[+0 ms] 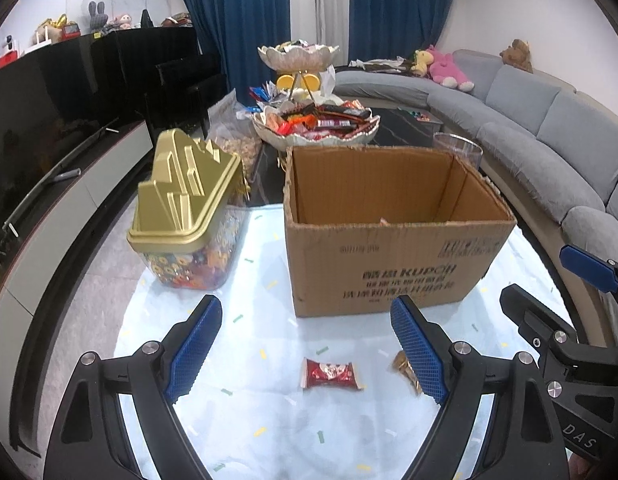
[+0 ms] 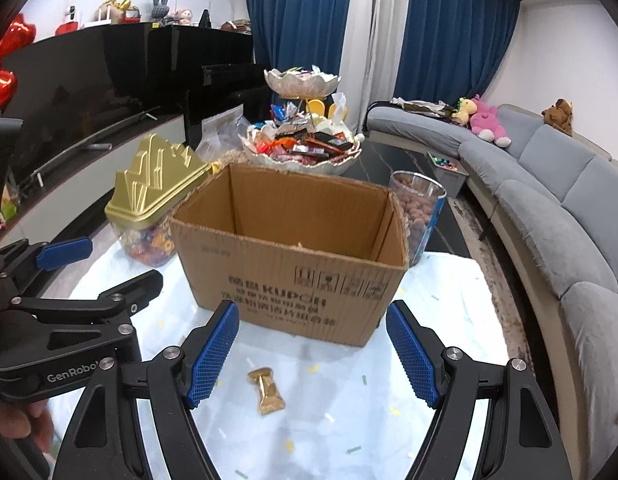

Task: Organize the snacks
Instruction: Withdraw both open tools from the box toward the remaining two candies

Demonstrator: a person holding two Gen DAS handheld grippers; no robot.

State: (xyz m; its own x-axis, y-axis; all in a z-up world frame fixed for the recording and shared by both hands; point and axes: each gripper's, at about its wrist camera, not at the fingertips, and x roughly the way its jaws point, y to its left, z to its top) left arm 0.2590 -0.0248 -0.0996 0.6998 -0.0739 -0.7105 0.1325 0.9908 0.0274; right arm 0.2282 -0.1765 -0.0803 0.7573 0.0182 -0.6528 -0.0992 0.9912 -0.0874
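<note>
The left gripper (image 1: pixel 307 344) hangs over a pale sheet (image 1: pixel 269 412) with its blue pads spread wide and nothing between them. A red-wrapped snack (image 1: pixel 329 374) lies flat on the sheet just below the gap, touching neither pad. A gold-wrapped candy (image 1: pixel 405 366) lies to its right, partly hidden behind the right-hand pad in the left wrist view.

The right gripper (image 2: pixel 313 350) is spread as well and holds nothing. In its own view the gold-wrapped candy (image 2: pixel 266 391) lies on the sheet below the gap, nearer the left-hand pad and clear of both. Each gripper shows at the edge of the other's view, so the two hang side by side.

Beyond both grippers an open cardboard box (image 1: pixel 393 264) stands upright on the sheet, with dark print on its near face. To its left stands a clear jar with a gold lid (image 1: pixel 189 200), full of bright sweets. Behind the box's right corner is a clear tub of brown nuts (image 2: pixel 419 216). Farther back, a two-level dish (image 1: pixel 315 120) holds a heap of wrapped snacks. A grey sofa (image 1: pixel 549 128) curves along the right, with soft toys (image 1: pixel 445 68) on it, and a dark screen (image 1: pixel 49 96) lines the left.
</note>
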